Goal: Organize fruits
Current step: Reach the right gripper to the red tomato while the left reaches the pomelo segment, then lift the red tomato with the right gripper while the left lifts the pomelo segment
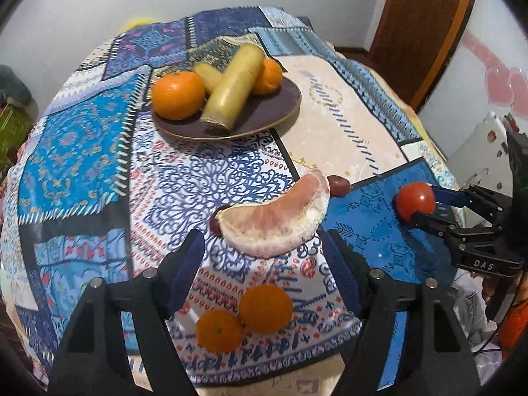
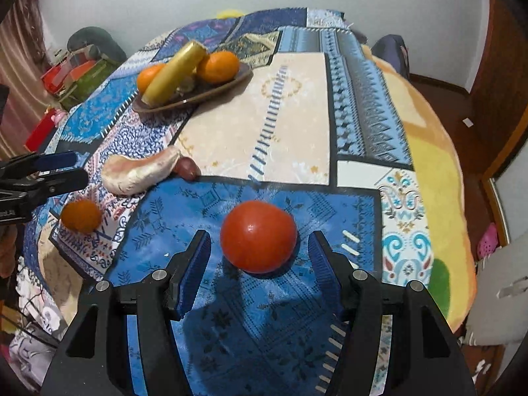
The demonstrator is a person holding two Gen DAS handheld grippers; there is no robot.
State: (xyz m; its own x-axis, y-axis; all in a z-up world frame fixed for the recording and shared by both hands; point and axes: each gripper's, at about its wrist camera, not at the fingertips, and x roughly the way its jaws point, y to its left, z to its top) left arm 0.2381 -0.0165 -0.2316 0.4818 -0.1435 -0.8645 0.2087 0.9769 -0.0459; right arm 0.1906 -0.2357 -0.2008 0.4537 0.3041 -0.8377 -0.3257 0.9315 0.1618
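Note:
A dark plate [image 1: 270, 115] [image 2: 227, 85] at the far side holds oranges [image 1: 178, 95] and pale yellow-green cane pieces [image 1: 234, 89]. A pomelo segment [image 1: 277, 219] [image 2: 138, 173] lies mid-table with dark red fruits [image 1: 340, 185] [image 2: 188, 168] beside it. Two small oranges [image 1: 265, 308] lie near the front edge. A red tomato [image 2: 259, 236] [image 1: 415, 200] sits on the blue patch. My left gripper [image 1: 264, 264] is open, just short of the pomelo segment. My right gripper [image 2: 259, 254] [image 1: 429, 203] is open, its fingers on either side of the tomato.
The table is covered with a blue patchwork cloth [image 1: 82, 151] [image 2: 363, 105]. A wooden door [image 1: 425, 26] stands at the right. Red and green boxes [image 2: 72, 76] lie on the floor at the left. A yellow blanket [image 2: 435, 171] hangs over the right table edge.

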